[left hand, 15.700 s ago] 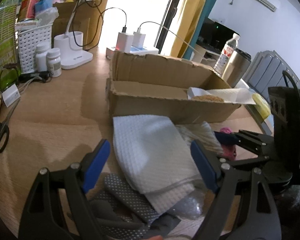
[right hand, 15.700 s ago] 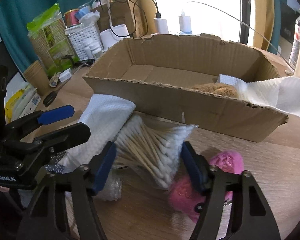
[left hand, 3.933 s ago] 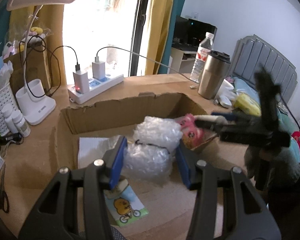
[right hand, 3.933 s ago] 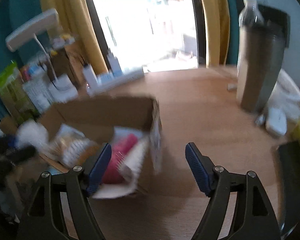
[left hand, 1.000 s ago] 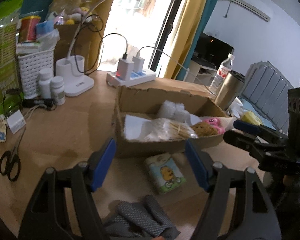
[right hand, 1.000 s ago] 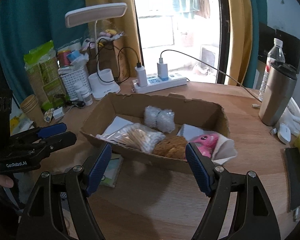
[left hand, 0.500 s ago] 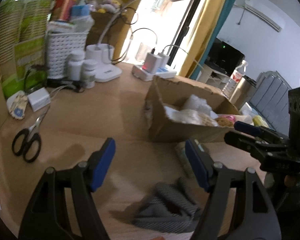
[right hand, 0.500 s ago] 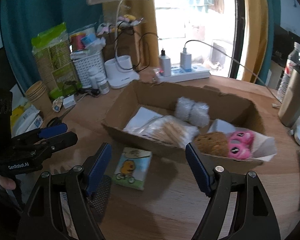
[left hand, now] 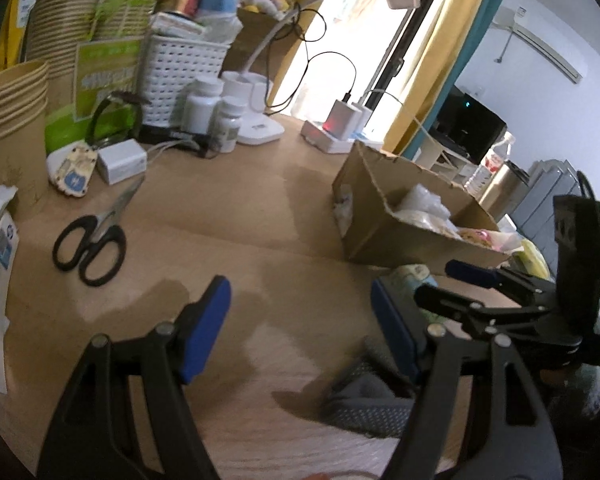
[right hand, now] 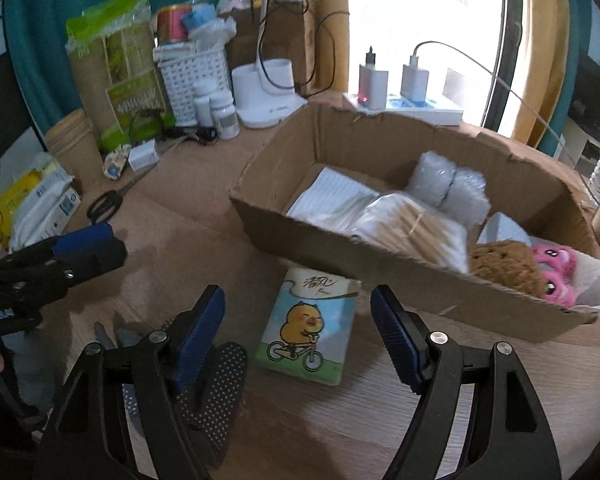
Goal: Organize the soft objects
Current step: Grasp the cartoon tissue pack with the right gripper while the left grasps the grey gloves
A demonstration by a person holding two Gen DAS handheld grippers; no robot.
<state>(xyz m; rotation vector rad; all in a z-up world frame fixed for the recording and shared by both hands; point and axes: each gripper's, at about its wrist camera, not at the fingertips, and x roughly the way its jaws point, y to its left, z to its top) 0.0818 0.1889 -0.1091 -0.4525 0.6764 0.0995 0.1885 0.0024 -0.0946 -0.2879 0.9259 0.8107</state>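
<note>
We hold both tongs wide open, empty: right tongs (right hand: 298, 322) over tissue pack (right hand: 310, 330) near box (right hand: 380, 254); left tongs (left hand: 300, 320) above desk (left hand: 220, 220).

Between the right gripper's (right hand: 298, 330) blue-padded black fingers: tissue pack (right hand: 310, 330), light blue with yellow chick on a bicycle. At its left finger: grey glove (right hand: 216, 396) with white dots. Ahead: brown cardboard box (right hand: 340, 240) containing pink plush (right hand: 554, 270), brown sponge (right hand: 502, 270), white cloth (right hand: 328, 198).

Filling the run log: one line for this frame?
left gripper: open, empty | right gripper: open, over tissue pack | gloves: on table | box: part-filled
</note>
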